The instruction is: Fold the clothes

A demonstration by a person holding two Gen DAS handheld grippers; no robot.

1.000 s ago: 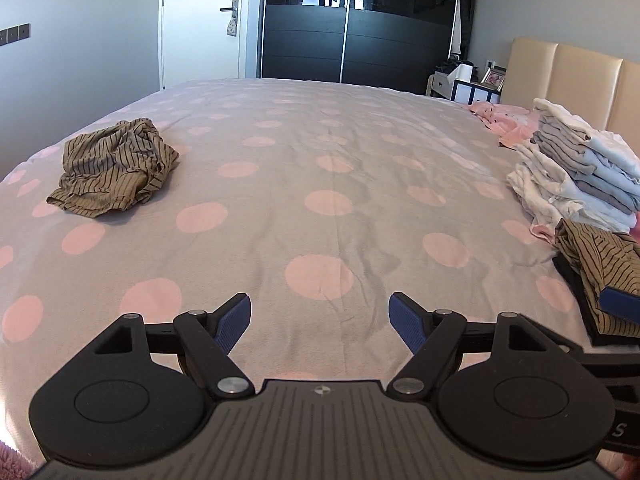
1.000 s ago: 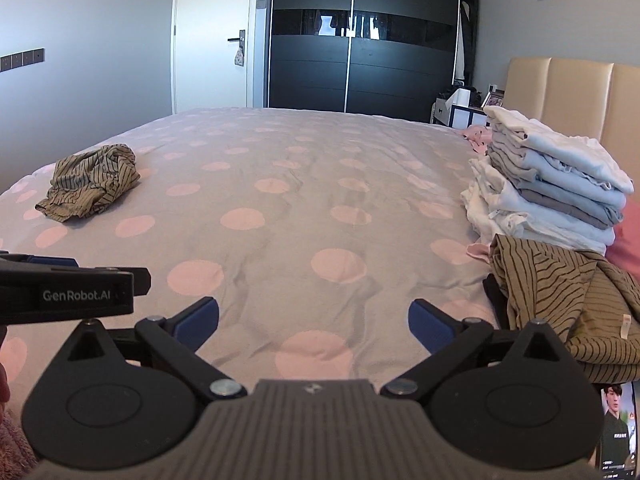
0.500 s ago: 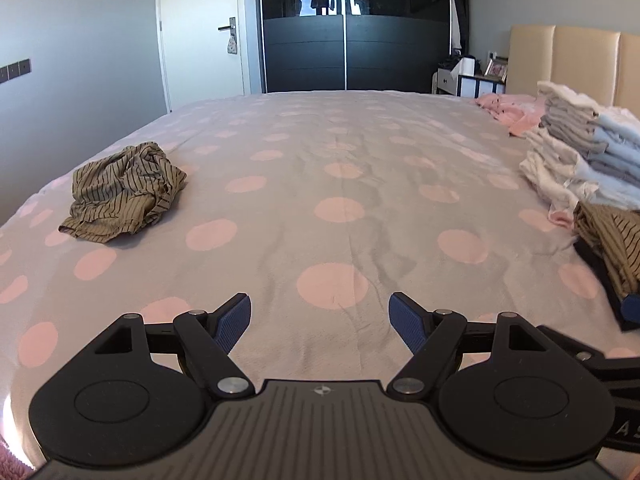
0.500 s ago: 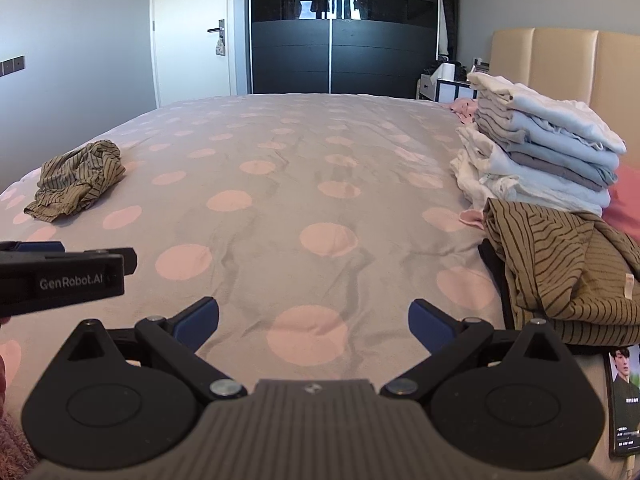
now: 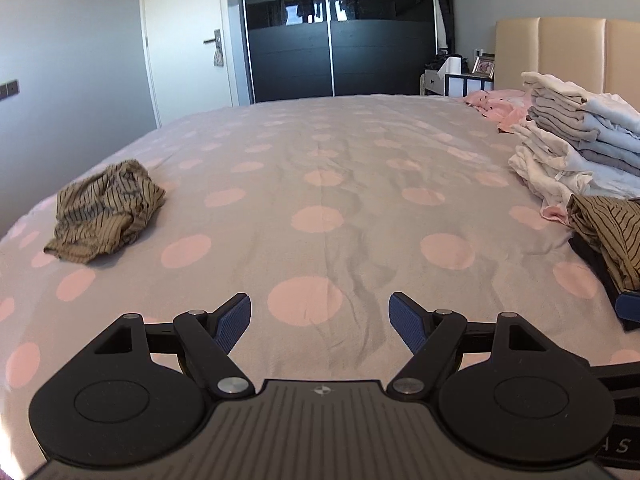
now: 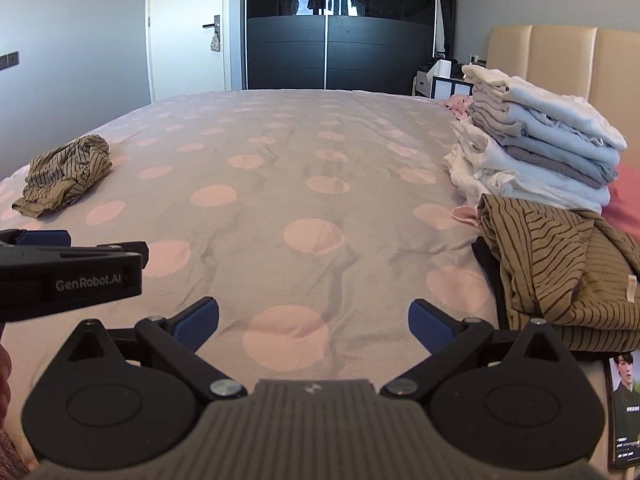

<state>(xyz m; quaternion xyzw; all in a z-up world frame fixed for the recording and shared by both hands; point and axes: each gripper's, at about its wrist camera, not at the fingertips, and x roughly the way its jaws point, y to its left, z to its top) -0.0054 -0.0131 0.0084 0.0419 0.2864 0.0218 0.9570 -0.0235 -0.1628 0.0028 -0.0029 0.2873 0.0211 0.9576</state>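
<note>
Both grippers, left (image 5: 320,316) and right (image 6: 313,320), hung low over the spotted bed (image 5: 320,184), jaws spread and holding nothing. A striped shirt (image 6: 560,272) lay at lower right, before the folded stack (image 6: 536,148). Another crumpled shirt (image 5: 106,212) sat at far left.

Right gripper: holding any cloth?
No. The right gripper is open over the bedspread, nothing between its fingers.

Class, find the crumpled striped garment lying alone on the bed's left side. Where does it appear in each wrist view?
Left wrist view: crumpled striped garment, left of centre, mid-height.
Right wrist view: same garment, far left, mid-height, smaller.
Shared landmark: black wardrobe, top centre in both views.
</note>
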